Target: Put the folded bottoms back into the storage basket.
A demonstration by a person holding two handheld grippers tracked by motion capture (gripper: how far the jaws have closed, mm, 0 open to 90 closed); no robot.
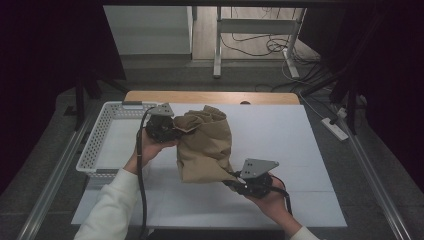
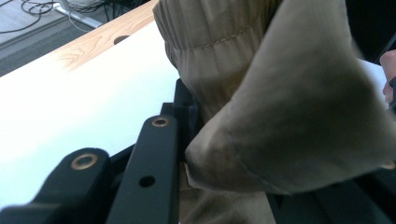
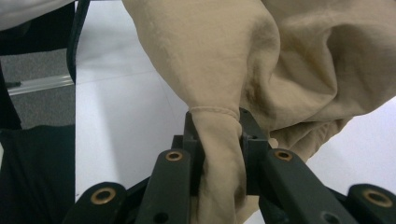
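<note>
we've got the right gripper [image 3: 217, 135] pinching a tan cloth [image 1: 205, 147] hem, left gripper [image 1: 176, 131] clamped on its waistband (mid-table, basket [image 1: 100, 135] just left), bare white tabletop [image 1: 280, 130] right.

lab | dark curtains [image 1: 50, 50] | floor cables [image 1: 260, 45] | white table [image 1: 280, 135]

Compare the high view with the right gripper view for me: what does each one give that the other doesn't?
High view alone: the white basket at the table's left, the wooden table edge, and the left gripper holding the tan garment near its gathered top. Right gripper view alone: a close look at a bunched hem of the cloth clamped between its two black jaws. Both share: the tan garment, the right gripper and the white table cover.
</note>
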